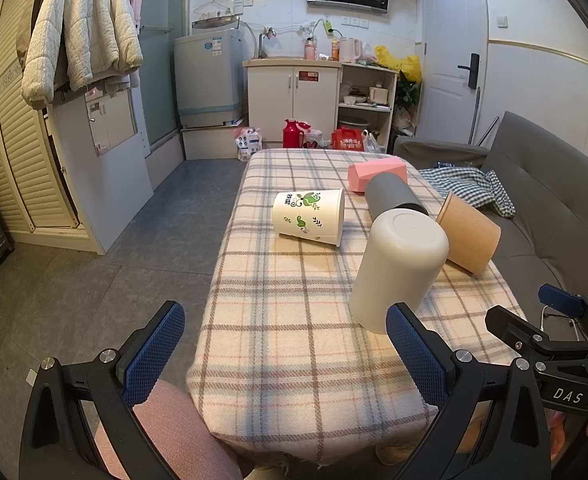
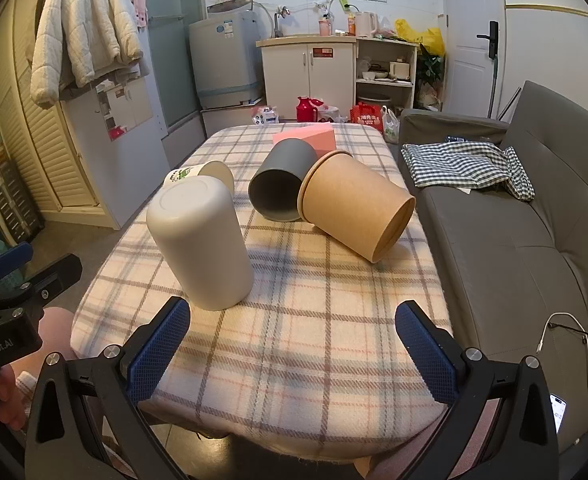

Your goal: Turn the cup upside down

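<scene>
A plain white cup (image 1: 398, 268) stands upside down on the plaid tablecloth (image 1: 294, 320); it also shows in the right wrist view (image 2: 199, 240). A white cup with green leaf print (image 1: 309, 216) lies on its side, as do a grey cup (image 1: 394, 194) and a brown paper cup (image 1: 468, 234). In the right wrist view the leaf cup (image 2: 205, 172), grey cup (image 2: 281, 184) and brown cup (image 2: 358, 208) lie behind the white one. My left gripper (image 1: 285, 354) is open and empty at the table's near edge. My right gripper (image 2: 294, 354) is open and empty, just short of the white cup.
A pink box (image 1: 376, 174) lies at the table's far end. A grey sofa (image 2: 514, 220) with a checked cloth (image 2: 466, 164) runs along the right. Cabinets, a washing machine (image 1: 207, 76) and floor clutter stand beyond the table. A cable and phone lie on the sofa's near end.
</scene>
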Demonstrator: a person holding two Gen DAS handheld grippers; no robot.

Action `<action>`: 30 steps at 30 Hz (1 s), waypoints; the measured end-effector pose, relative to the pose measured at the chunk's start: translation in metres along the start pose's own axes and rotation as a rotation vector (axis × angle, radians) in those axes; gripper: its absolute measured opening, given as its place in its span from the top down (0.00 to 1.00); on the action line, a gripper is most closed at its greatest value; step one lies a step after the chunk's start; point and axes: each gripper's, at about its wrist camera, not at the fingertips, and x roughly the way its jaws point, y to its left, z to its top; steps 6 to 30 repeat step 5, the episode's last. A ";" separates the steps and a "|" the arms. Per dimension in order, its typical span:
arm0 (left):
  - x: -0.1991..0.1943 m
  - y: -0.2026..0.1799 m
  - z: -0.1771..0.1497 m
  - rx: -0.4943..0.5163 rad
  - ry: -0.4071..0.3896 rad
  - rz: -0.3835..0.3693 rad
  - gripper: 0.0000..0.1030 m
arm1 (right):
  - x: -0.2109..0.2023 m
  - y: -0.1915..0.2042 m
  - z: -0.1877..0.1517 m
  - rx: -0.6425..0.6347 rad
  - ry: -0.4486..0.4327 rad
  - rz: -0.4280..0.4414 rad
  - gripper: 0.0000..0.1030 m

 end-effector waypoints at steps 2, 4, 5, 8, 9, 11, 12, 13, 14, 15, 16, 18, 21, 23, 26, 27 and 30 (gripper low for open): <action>0.000 0.000 0.000 0.000 0.000 0.000 0.00 | 0.000 0.000 0.000 0.000 0.002 -0.001 0.00; 0.000 0.000 -0.001 0.000 0.000 0.001 0.00 | 0.000 0.000 0.000 0.001 0.002 -0.001 0.00; 0.000 0.001 -0.001 0.000 0.000 -0.001 0.00 | 0.000 0.000 0.000 0.001 0.002 -0.001 0.00; 0.000 0.001 -0.001 0.000 0.000 -0.001 0.00 | 0.000 0.000 0.000 0.001 0.002 -0.001 0.00; 0.000 0.001 -0.001 0.000 0.000 -0.001 0.00 | 0.000 0.000 0.000 0.001 0.002 -0.001 0.00; 0.000 0.001 -0.001 0.000 0.000 -0.001 0.00 | 0.000 0.000 0.000 0.001 0.002 -0.001 0.00; 0.000 0.001 -0.001 0.000 0.000 -0.001 0.00 | 0.000 0.000 0.000 0.001 0.002 -0.001 0.00; 0.000 0.001 -0.001 0.000 0.000 -0.001 0.00 | 0.000 0.000 0.000 0.001 0.002 -0.001 0.00; 0.000 0.001 -0.001 0.000 0.000 -0.001 0.00 | 0.000 0.000 0.000 0.001 0.002 -0.001 0.00; 0.000 0.001 -0.001 0.000 0.000 -0.001 0.00 | 0.000 0.000 0.000 0.001 0.002 -0.001 0.00; 0.000 0.001 -0.001 0.000 0.000 -0.001 0.00 | 0.000 0.000 0.000 0.001 0.002 -0.001 0.00; 0.000 0.001 -0.001 0.000 0.000 -0.001 0.00 | 0.000 0.000 0.000 0.001 0.002 -0.001 0.00; 0.000 0.001 -0.001 0.000 0.000 -0.001 0.00 | 0.000 0.000 0.000 0.001 0.002 -0.001 0.00; 0.000 0.001 -0.001 0.000 0.000 -0.001 0.00 | 0.000 0.000 0.000 0.001 0.002 -0.001 0.00; 0.000 0.001 -0.001 0.000 0.000 -0.001 0.00 | 0.000 0.000 0.000 0.001 0.002 -0.001 0.00; 0.000 0.001 -0.001 0.000 0.000 -0.001 0.00 | 0.000 0.000 0.000 0.001 0.002 -0.001 0.00; 0.000 0.001 -0.001 0.000 0.000 -0.001 0.00 | 0.000 0.000 0.000 0.001 0.002 -0.001 0.00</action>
